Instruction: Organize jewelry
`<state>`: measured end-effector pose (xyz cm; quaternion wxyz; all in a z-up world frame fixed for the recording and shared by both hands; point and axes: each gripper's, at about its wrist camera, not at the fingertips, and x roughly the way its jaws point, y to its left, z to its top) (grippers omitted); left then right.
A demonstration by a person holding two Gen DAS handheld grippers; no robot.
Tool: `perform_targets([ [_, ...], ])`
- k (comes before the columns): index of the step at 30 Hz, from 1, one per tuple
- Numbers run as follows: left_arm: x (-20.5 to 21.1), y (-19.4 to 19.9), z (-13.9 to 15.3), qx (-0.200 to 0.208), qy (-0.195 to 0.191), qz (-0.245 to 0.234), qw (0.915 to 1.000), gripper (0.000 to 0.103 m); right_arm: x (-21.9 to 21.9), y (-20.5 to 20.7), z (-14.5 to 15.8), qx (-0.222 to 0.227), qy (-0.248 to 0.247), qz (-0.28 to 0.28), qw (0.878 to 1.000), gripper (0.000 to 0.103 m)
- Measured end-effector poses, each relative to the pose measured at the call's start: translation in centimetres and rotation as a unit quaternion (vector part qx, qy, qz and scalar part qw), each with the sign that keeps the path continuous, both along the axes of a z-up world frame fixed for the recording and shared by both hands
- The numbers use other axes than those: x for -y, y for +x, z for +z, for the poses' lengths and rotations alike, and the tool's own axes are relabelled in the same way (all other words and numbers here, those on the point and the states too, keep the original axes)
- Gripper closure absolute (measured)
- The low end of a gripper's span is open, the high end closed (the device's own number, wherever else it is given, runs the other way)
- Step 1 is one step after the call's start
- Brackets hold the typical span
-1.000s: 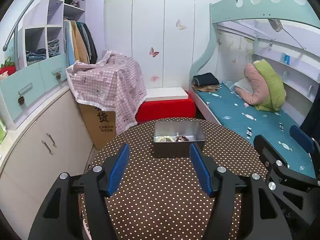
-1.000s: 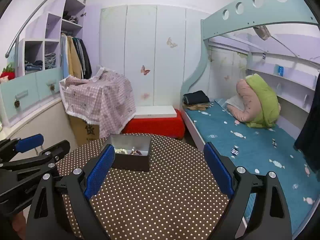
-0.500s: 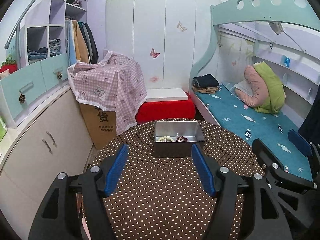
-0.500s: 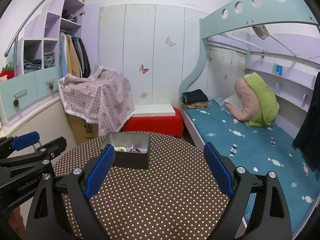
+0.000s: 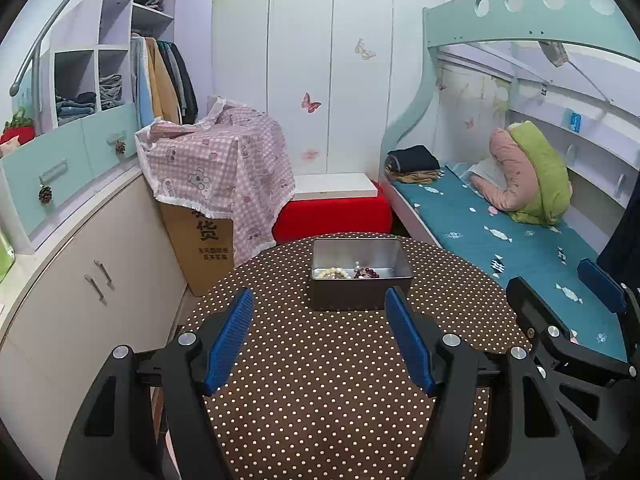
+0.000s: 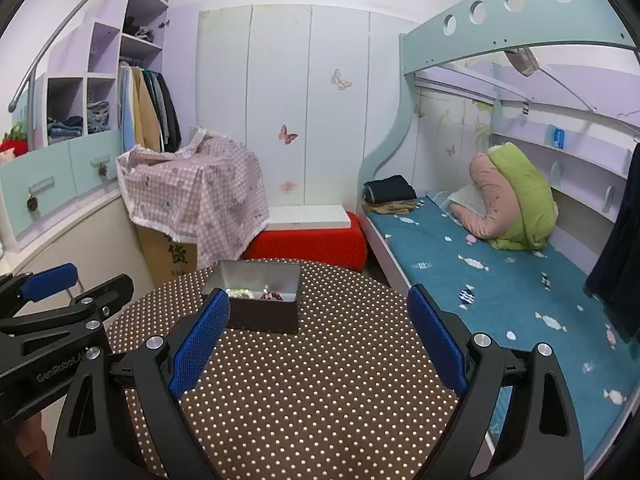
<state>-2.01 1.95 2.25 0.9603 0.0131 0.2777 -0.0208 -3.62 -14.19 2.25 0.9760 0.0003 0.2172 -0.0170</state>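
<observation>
A metal tin box [image 5: 360,258] [image 6: 256,280] stands open at the far side of the round brown polka-dot table [image 5: 320,380] [image 6: 320,380]. Inside lie a pale bead bracelet [image 5: 331,273] [image 6: 238,292] and a dark red bead bracelet [image 5: 366,273] [image 6: 273,296]. My left gripper [image 5: 320,344] is open and empty, above the table, short of the box. My right gripper [image 6: 318,340] is open and empty, to the right of the box. Each gripper shows at the edge of the other's view.
A cardboard box under a pink checked cloth [image 5: 216,172] stands left of the table. A red stool with a white board [image 5: 332,208] is behind the table. A bed with a teal cover [image 5: 500,240] runs along the right. Cupboards [image 5: 80,260] line the left.
Both grippers have risen and drawn back slightly, so the box sits a little lower and farther in view. Both stay open.
</observation>
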Motion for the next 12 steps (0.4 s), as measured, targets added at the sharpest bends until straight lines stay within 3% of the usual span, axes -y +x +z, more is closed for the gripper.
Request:
perform_targets([
  [3, -0.06, 0.06, -0.11, 0.000, 0.014, 0.008, 0.9999, 0.037, -0.26, 0.15, -0.20, -0.005, -0.002, 0.001, 1.000, 0.015],
  [12, -0.75, 0.97, -0.50, -0.022, -0.002, 0.005, 0.9997, 0.037, -0.36, 0.67, -0.52, -0.010, -0.001, 0.002, 1.000, 0.015],
])
